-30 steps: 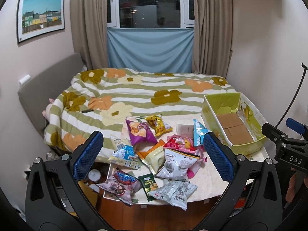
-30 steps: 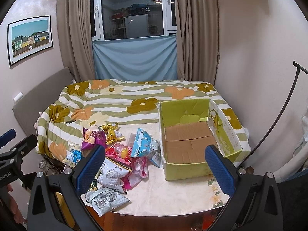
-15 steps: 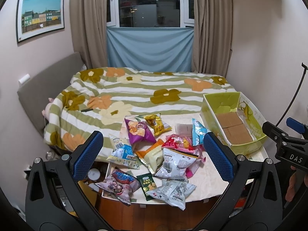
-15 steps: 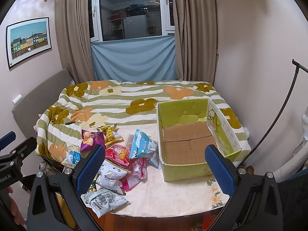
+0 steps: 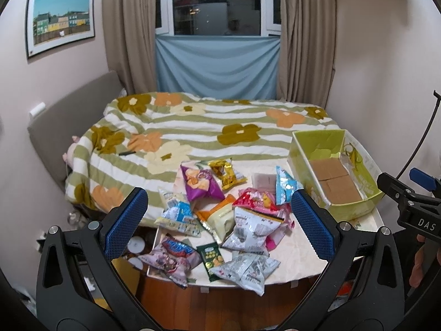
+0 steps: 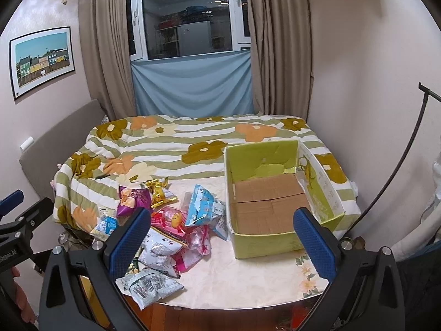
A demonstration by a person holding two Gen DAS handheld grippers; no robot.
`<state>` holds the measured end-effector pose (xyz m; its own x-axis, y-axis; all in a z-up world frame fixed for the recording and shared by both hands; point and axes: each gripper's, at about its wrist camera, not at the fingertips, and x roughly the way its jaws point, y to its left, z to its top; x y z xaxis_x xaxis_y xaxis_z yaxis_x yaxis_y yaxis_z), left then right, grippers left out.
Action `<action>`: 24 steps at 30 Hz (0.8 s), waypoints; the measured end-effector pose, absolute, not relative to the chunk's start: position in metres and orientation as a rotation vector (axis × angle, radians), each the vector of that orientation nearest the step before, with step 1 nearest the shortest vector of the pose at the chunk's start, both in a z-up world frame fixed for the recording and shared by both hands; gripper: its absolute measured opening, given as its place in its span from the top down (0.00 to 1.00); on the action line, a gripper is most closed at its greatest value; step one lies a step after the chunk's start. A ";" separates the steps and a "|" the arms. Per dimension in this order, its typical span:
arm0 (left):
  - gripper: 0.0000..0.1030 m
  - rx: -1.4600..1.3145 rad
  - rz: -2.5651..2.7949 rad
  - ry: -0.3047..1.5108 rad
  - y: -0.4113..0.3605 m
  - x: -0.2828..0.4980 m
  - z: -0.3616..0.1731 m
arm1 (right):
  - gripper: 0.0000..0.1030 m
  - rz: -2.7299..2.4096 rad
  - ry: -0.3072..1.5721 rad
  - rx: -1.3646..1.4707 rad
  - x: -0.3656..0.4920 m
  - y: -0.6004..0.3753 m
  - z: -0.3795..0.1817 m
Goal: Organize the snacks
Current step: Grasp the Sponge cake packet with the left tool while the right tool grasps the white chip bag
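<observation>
Nothing is packed yet: both grippers, left (image 5: 219, 216) and right (image 6: 222, 237), hang spread and empty. Snacks (image 5: 228, 218) crowd the table's (image 6: 248, 278) left edge; box (image 6: 278, 201) right. Pinch a top bag's edge first.

Your snack packets (image 5: 249, 222) were glossy, crinkled plastic film, the gold one (image 5: 227, 176) near the worktop's far edge shining like foil. The box (image 6: 278, 193) by the right edge was matt cardboard: raw brown on the floor, printed green on its walls. The worktop (image 6: 248, 273) looked smooth with a slight sheen. Each hand-held gripper (image 5: 219, 224) (image 6: 222, 241) had matt black plastic arms, dull blue ribbed pads and bright metal screws. The bed quilt (image 5: 193, 127) was soft cloth.
</observation>
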<state>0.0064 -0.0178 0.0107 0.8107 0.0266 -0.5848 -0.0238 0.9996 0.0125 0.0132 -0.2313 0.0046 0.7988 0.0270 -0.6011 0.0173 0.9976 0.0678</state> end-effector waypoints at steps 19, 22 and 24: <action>0.00 0.075 0.042 1.080 0.078 0.059 -0.142 | 0.00 0.188 0.930 0.095 0.075 -0.165 -0.109; 0.00 0.150 -0.005 1.144 0.078 0.076 -0.170 | 0.00 0.161 0.977 0.123 0.088 -0.153 -0.130; 0.00 0.203 -0.035 1.189 0.079 0.086 -0.192 | 0.00 0.141 1.009 0.130 0.095 -0.145 -0.144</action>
